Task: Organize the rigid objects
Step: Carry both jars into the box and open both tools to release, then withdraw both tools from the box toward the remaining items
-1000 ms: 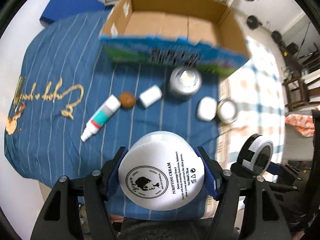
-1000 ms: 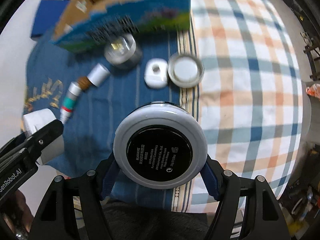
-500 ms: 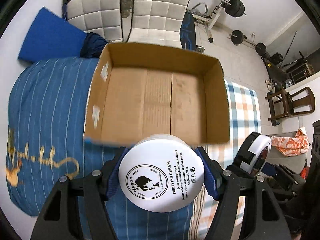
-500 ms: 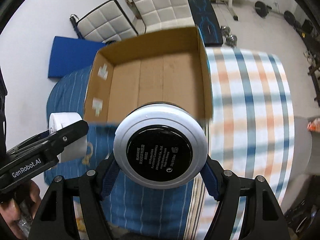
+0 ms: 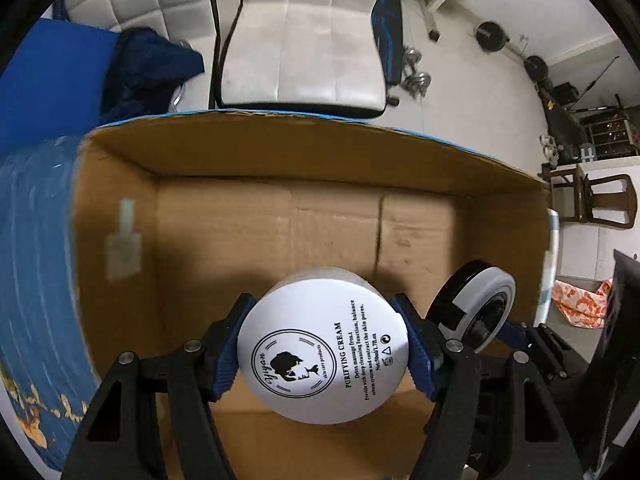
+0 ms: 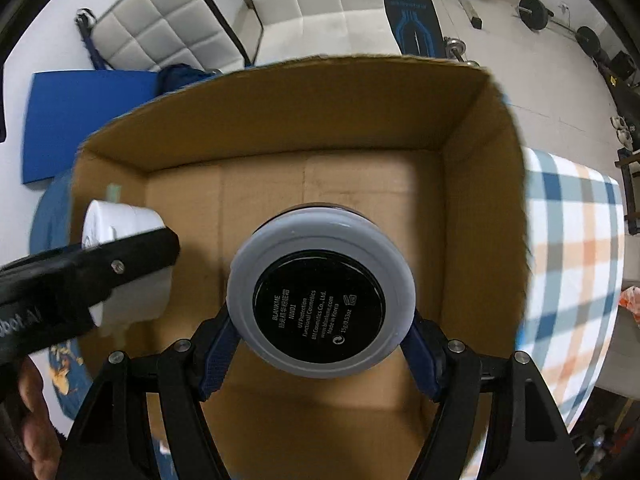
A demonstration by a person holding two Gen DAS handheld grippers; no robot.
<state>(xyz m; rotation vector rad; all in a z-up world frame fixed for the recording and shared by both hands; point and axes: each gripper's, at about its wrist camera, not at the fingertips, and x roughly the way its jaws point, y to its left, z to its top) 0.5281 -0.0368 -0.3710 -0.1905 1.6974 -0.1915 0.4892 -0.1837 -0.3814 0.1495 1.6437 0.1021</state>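
Left gripper [image 5: 324, 350] is clamped on a white Purifying Cream jar [image 5: 323, 347], right gripper [image 6: 320, 300] squeezes a grey-rimmed Blankme compact [image 6: 321, 291]. Both are held over the open cardboard box [image 5: 240, 224], side by side. Behind the box sits a white quilted chair [image 5: 304, 40].

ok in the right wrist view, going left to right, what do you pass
left gripper with the white cream jar → grey-rimmed compact in the right gripper → right wall of the cardboard box → plaid cloth
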